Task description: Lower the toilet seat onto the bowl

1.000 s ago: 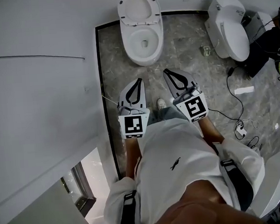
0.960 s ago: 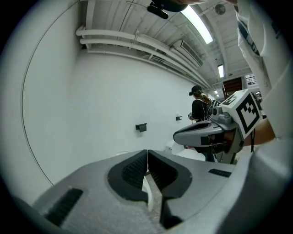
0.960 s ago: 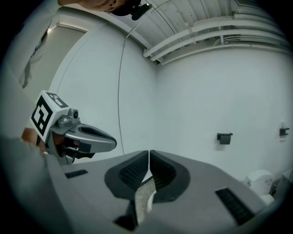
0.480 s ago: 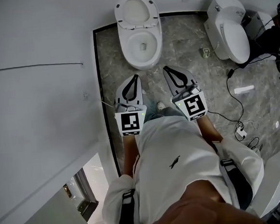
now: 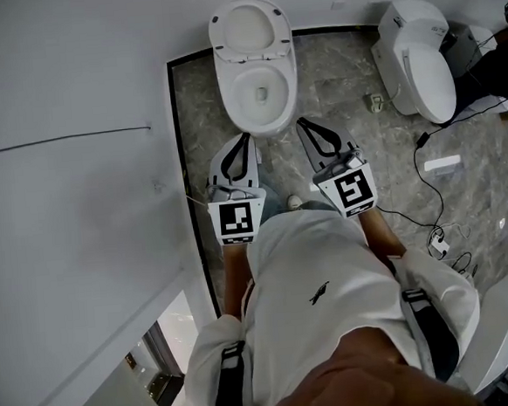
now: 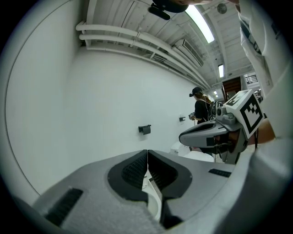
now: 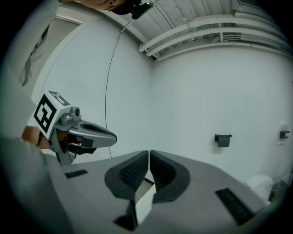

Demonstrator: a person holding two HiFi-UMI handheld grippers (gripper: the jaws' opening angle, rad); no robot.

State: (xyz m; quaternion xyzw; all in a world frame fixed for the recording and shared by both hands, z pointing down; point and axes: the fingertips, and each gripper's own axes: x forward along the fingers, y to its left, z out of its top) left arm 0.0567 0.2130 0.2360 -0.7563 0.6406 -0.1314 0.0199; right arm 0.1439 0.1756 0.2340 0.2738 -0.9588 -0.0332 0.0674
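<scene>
At the far left a plain white wall (image 5: 62,99) is bordering the marbled floor (image 5: 341,86). The left gripper (image 5: 247,139) is hovering just short of the bowl (image 5: 228,95), its jaws clenched together on nothing, as its own view is confirming. The seat (image 5: 218,32) is standing raised at the rear of the toilet, leaning back above the bowl and well apart from both grippers. The right gripper (image 5: 303,126) is pointing at the bowl's near right side, jaws likewise pressed together and empty. Further right a second toilet (image 5: 418,58) is sitting with its lid down, and cables (image 5: 428,193) are trailing over the floor. Assessment: the seat is looking like rigid, glossy plastic, light but slippery, and hinged at the back, so it is likely to drop and bang if let go early. Hold is best taken on the ring's free edge, farthest from the hinge, once a pair of jaws is parted.
</scene>
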